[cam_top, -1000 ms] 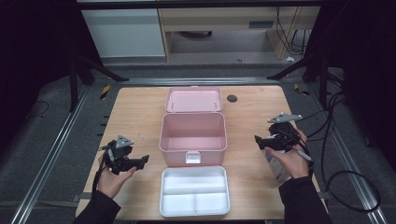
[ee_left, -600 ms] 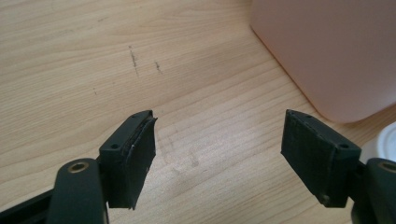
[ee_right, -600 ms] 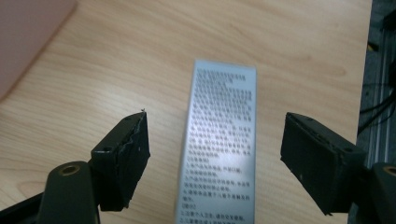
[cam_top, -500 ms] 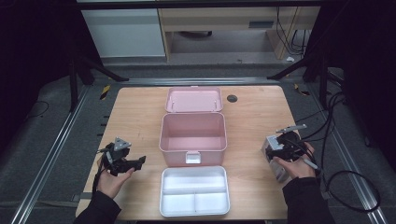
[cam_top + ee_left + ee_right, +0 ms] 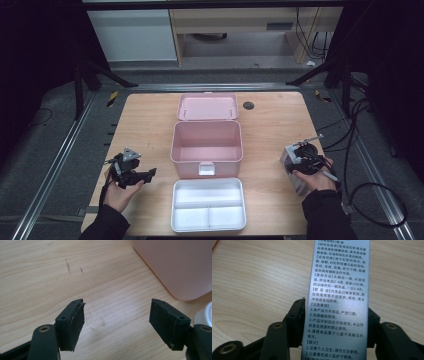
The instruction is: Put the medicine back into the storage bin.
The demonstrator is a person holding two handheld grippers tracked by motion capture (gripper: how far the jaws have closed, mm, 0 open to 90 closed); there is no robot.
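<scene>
On the wooden table [image 5: 145, 125] we see a silver printed carton [image 5: 338, 300] lying near the right edge, between the right gripper [image 5: 335, 322] jaws, which have just been closing and now touch its sides. The pink box [image 5: 207, 147] sits mid-table; the left gripper [image 5: 117, 322] stands spread over bare wood.

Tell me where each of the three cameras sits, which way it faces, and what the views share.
High view: fixed above the person's side, facing forward and down on the wooden table; both forearms, the left gripper and right gripper show.
Left gripper view: rides the left gripper, looking down along its open jaws at bare wood; the pink box stands at upper right.
Right gripper view: rides the right gripper, looking down at a silver carton between its jaws, which have just been closing.
Shared: the high view shows the pink box and silver carton too.
</scene>
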